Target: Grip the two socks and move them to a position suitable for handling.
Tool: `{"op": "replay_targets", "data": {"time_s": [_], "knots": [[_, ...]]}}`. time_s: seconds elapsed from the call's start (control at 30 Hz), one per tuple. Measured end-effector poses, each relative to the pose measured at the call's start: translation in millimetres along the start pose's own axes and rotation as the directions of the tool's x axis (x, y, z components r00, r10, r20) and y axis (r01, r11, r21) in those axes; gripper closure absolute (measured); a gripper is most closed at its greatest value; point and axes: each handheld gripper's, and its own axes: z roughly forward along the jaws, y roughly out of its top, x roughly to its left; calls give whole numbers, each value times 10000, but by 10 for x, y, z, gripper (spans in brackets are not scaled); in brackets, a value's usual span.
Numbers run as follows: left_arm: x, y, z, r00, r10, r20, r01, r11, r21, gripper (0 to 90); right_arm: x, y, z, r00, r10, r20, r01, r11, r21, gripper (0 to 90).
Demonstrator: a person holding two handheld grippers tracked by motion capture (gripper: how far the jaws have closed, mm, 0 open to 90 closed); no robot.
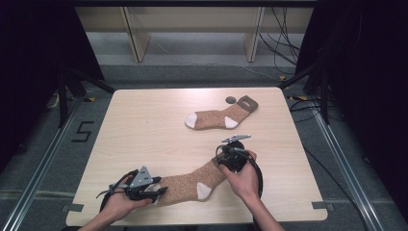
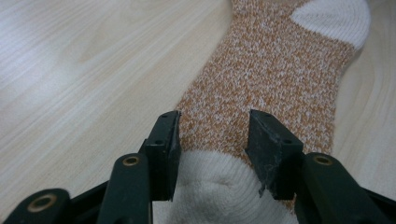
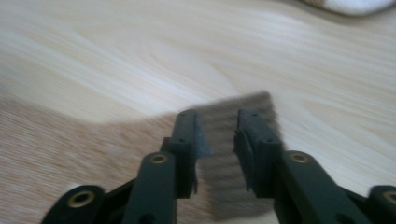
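I am holding my left gripper (image 1: 156, 190) at the lower left of the high view, low over the toe end of the near sock (image 1: 190, 182). In the left gripper view its jaws are standing on either side of the white toe (image 2: 219, 186), with the knit between them; they are partly spread and I cannot tell whether the pads are pressing the fabric yet.

I am holding my right gripper (image 1: 222, 155) just right of centre in the high view, at the other end of the same sock. In the right gripper view its jaws are straddling the brown ribbed cuff (image 3: 222, 154), narrowly apart, and the blur is keeping me from saying whether they are pinching it.

The near sock is lying flat on the surface (image 1: 144, 130), running from the lower left up toward the centre, orange-brown speckled with a white heel patch (image 1: 203, 191).

The second sock (image 1: 219, 117) is lying well apart, in the upper middle of the high view, its brown cuff pointing to the upper right. A small dark round thing (image 1: 231, 100) is sitting just beside that cuff.
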Motion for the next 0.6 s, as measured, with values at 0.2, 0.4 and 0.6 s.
{"op": "replay_targets", "data": {"time_s": [0.2, 0.4, 0.6], "knots": [[24, 10, 15, 10000, 72, -13, -72, 9997, 242, 557, -102, -162, 212, 9976, -636, 285, 616, 9957, 692, 766], [136, 42, 55, 9999, 109, -113, -105, 9992, 377, 555, -66, -238, 142, 9975, -629, 310, 593, 9927, 1052, 774], [322, 125, 152, 9990, 86, -429, -63, 9986, 532, 545, -73, -349, 44, 9958, -890, 198, 858, 9885, 1246, 774]]}}
